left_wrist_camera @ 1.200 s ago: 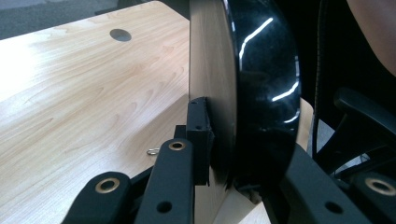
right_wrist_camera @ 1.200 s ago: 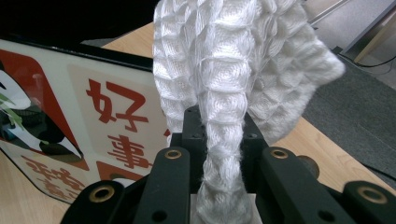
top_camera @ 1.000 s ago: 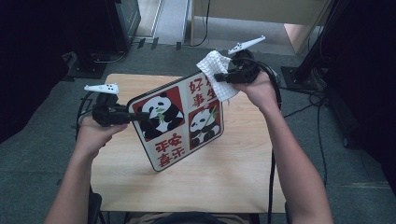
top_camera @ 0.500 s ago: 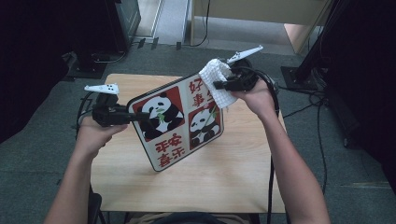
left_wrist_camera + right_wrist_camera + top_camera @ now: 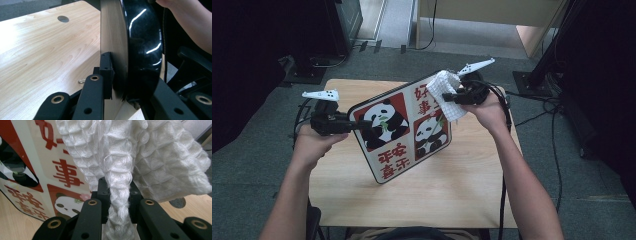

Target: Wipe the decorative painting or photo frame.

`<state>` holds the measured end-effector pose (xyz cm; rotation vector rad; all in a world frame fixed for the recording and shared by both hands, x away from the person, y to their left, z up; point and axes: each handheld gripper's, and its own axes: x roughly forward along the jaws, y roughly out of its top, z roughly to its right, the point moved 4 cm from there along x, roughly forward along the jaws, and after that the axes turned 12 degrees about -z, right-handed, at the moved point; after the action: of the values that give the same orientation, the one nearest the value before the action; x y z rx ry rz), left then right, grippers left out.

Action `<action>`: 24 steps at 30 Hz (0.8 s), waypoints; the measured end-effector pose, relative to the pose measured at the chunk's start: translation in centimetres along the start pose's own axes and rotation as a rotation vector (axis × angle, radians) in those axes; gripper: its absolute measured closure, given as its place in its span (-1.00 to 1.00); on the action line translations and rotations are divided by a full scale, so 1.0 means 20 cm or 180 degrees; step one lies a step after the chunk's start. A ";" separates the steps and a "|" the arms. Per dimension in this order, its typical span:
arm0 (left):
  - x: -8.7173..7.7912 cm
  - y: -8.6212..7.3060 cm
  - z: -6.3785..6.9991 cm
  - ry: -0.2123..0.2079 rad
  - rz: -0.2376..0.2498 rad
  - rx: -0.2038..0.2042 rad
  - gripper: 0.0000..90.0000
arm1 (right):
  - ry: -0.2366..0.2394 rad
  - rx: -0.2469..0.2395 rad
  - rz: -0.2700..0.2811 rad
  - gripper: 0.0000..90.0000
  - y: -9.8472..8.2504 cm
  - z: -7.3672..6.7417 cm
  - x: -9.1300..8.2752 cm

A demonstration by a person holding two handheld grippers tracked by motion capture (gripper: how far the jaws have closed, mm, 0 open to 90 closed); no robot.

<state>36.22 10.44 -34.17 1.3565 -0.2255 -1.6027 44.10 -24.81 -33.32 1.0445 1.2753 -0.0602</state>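
The panda tray point(image 5: 401, 134) is held propped on edge on the counter point(image 5: 462, 195), its lower corner resting on the wood and its printed face turned up toward the high view. The left claw point(image 5: 353, 125) is clamped on the tray's left rim; in the left gripper view the rim point(image 5: 117, 50) is seen pinched between the jaws. The right claw point(image 5: 448, 96) is closed on a bunched white cloth point(image 5: 447, 97), which hangs over the tray's upper right corner. Wiping appears to be just starting: the cloth is at the corner, probably touching, though contact cannot be confirmed. Most of the face is judged still to be wiped. No dirt is discernible.
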 end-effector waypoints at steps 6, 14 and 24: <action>0.00 0.00 0.00 0.0004 -0.0006 0.0003 0.75 | 0.0086 0.0064 -0.0001 0.77 -0.06 0.01 0.05; 0.00 -0.01 0.00 0.0000 0.0004 0.0002 0.75 | 0.0118 0.0123 -0.0016 0.76 -0.13 0.01 0.10; 0.00 0.00 0.01 0.0015 -0.0002 -0.0001 0.75 | 0.0181 0.0210 0.0023 0.76 -0.22 0.01 0.17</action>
<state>36.08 10.40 -34.14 1.3602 -0.2222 -1.6000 42.90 -25.80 -38.71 1.1142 1.3285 -0.0679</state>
